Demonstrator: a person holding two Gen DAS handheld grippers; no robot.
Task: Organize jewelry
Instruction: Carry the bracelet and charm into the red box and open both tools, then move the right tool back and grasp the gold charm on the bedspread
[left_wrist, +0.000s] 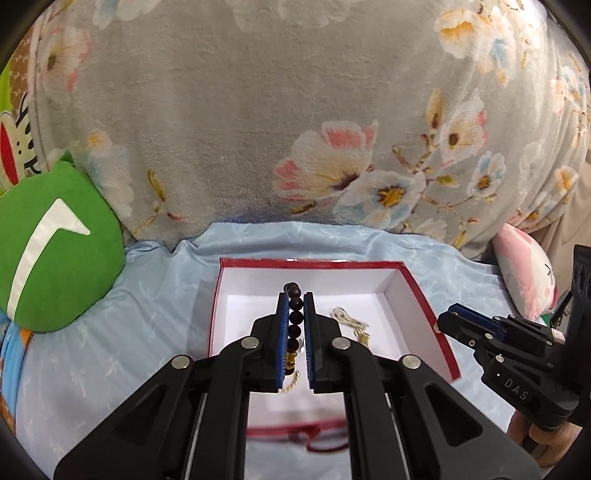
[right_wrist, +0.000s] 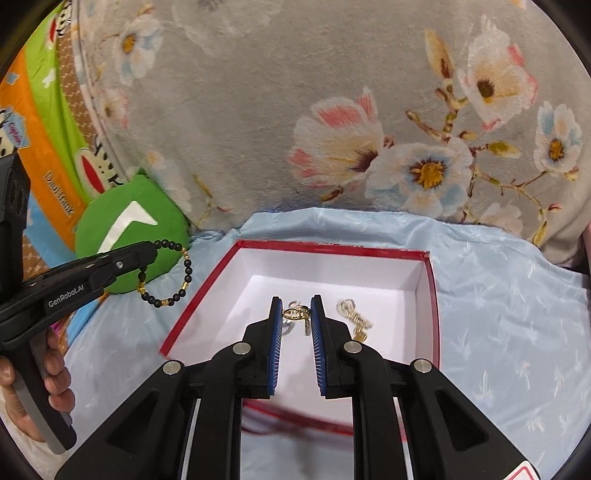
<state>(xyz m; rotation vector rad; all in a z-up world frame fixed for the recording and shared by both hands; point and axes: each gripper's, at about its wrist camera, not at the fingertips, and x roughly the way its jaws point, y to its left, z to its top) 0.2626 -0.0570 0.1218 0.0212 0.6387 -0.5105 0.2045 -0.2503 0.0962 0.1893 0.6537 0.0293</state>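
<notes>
A red box with a white inside (left_wrist: 424, 295) (right_wrist: 430, 295) lies open on the pale blue sheet. My left gripper (left_wrist: 295, 297) is shut on a black bead bracelet with gold beads (left_wrist: 294, 317); in the right wrist view the bracelet (right_wrist: 184, 273) hangs from the left gripper (right_wrist: 149, 254) to the left of the box. My right gripper (right_wrist: 295, 301) is over the box with its jaws narrowly apart around gold rings (right_wrist: 295, 313); whether they touch is unclear. A gold chain (right_wrist: 354, 317) (left_wrist: 351, 321) lies in the box to the right. The right gripper also shows in the left wrist view (left_wrist: 448, 317).
A grey floral blanket (left_wrist: 258, 129) rises behind the box. A green cushion (left_wrist: 55, 251) (right_wrist: 125, 236) lies at the left. A pink and white cushion (left_wrist: 524, 273) lies at the right. The blue sheet (right_wrist: 498, 314) surrounds the box.
</notes>
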